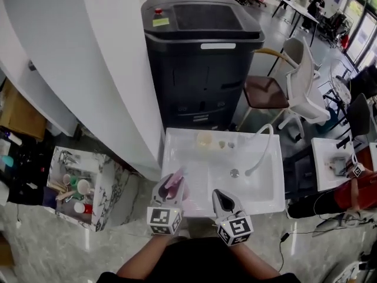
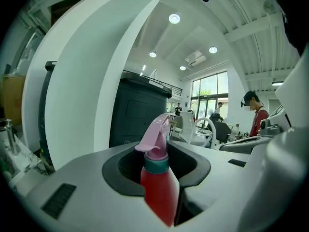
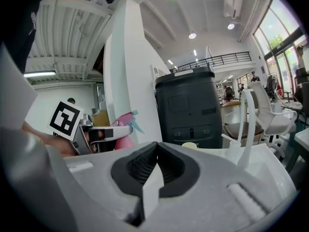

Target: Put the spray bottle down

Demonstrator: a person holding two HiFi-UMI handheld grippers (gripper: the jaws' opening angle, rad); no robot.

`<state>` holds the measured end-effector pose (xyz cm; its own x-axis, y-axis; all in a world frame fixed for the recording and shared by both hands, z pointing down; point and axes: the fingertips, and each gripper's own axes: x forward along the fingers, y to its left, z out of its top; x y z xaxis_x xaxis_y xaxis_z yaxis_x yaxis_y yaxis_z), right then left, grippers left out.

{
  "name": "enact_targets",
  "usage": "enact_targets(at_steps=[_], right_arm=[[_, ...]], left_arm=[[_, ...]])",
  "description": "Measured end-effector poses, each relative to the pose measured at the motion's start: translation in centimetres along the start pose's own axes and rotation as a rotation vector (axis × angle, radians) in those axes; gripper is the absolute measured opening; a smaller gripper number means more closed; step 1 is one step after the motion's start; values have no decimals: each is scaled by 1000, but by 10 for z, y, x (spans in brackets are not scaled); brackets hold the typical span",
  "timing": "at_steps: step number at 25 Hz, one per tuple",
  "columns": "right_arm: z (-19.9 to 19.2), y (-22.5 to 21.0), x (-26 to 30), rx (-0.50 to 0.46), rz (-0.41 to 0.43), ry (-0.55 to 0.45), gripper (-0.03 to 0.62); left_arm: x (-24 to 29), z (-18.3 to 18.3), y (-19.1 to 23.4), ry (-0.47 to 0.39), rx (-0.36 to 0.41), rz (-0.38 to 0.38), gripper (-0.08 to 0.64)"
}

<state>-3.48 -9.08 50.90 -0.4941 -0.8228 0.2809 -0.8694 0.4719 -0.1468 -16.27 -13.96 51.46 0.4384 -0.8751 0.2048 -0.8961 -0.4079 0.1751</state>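
One red spray bottle with a pink head is clamped in the left hand-held gripper over the near left corner of one white sink. The right hand-held gripper has its jaws together, empty. One marbled box holds several small containers.

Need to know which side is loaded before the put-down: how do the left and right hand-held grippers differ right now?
The left hand-held gripper is clamped on the red spray bottle; the right hand-held gripper is empty. Left jaws stand apart around it; right jaws meet. Both hover at the front edge of the sink.
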Motion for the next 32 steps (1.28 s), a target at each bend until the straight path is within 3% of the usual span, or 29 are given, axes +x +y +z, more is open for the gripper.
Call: enact_targets(at_steps=[13, 19, 32], right_arm=[[6, -79, 115, 38, 48, 65, -2], [3, -114, 146, 38, 8, 88, -2], [8, -128, 196, 31, 48, 97, -2]], left_arm=[[153, -23, 57, 60, 37, 52, 149], [212, -41, 79, 59, 52, 64, 149], [283, -60, 111, 37, 106, 43, 150]])
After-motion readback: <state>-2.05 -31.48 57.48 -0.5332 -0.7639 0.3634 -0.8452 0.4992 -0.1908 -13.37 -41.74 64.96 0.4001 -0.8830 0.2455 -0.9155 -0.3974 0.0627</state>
